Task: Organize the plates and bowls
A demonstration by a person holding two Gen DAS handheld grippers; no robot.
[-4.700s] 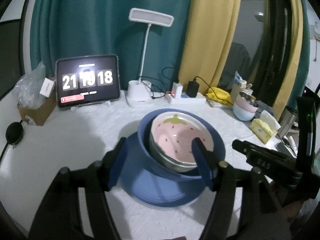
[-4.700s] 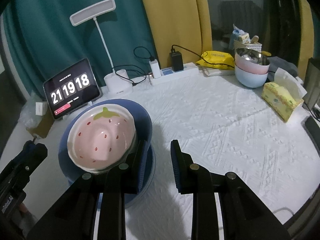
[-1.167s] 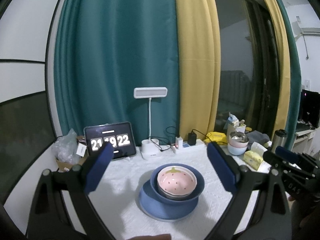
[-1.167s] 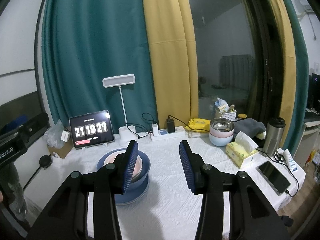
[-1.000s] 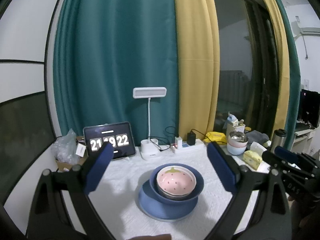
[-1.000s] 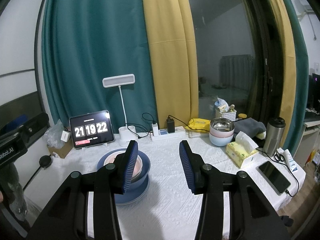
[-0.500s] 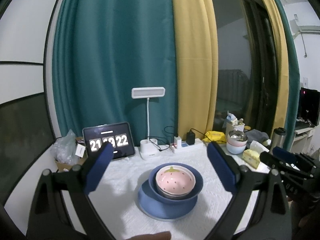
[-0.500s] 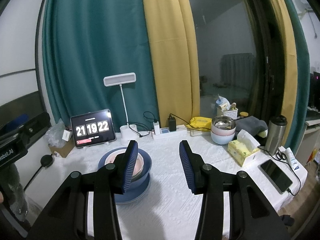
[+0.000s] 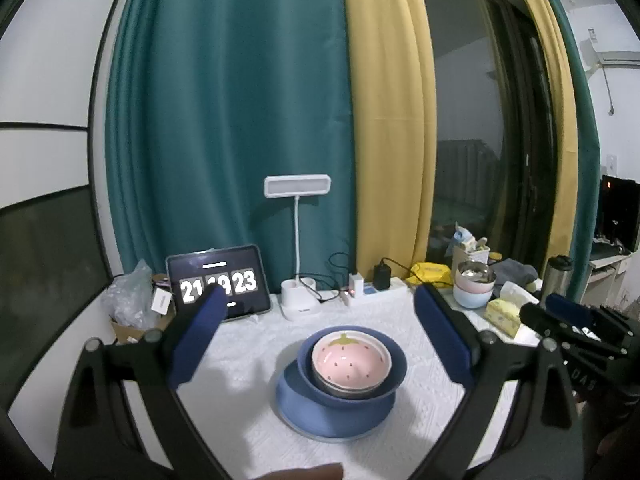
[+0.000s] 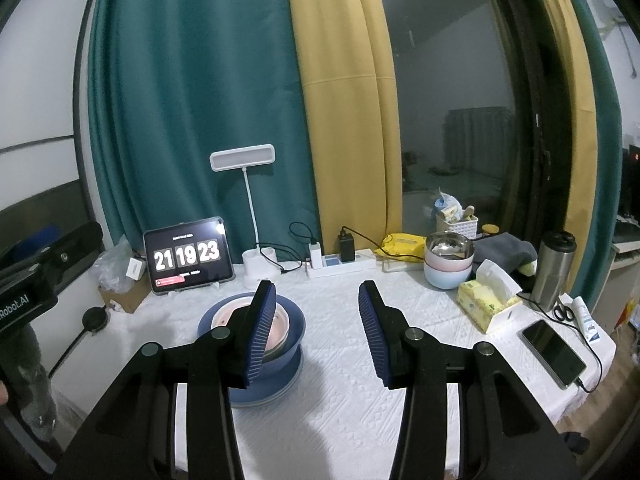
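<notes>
A pink strawberry bowl (image 9: 351, 362) sits nested in a metal bowl inside a blue bowl (image 9: 394, 368), all stacked on a blue plate (image 9: 292, 398) on the white table. The stack also shows in the right wrist view (image 10: 290, 322), partly hidden by my right finger. My left gripper (image 9: 320, 340) is open and empty, held high and back from the stack. My right gripper (image 10: 316, 328) is open and empty, above the table just right of the stack. The right gripper's body (image 9: 576, 328) shows at the left wrist view's right edge.
At the back stand a tablet clock (image 10: 188, 256), a white desk lamp (image 10: 256, 268) and a power strip (image 10: 340, 266). At the right are stacked bowls (image 10: 448, 266), a tissue box (image 10: 488, 304), a steel tumbler (image 10: 554, 270) and a phone (image 10: 554, 352).
Since 4.7 s ago both grippers have pulled up and far back from the stack. In the last second they barely move; the clock changed from 22 to 23.
</notes>
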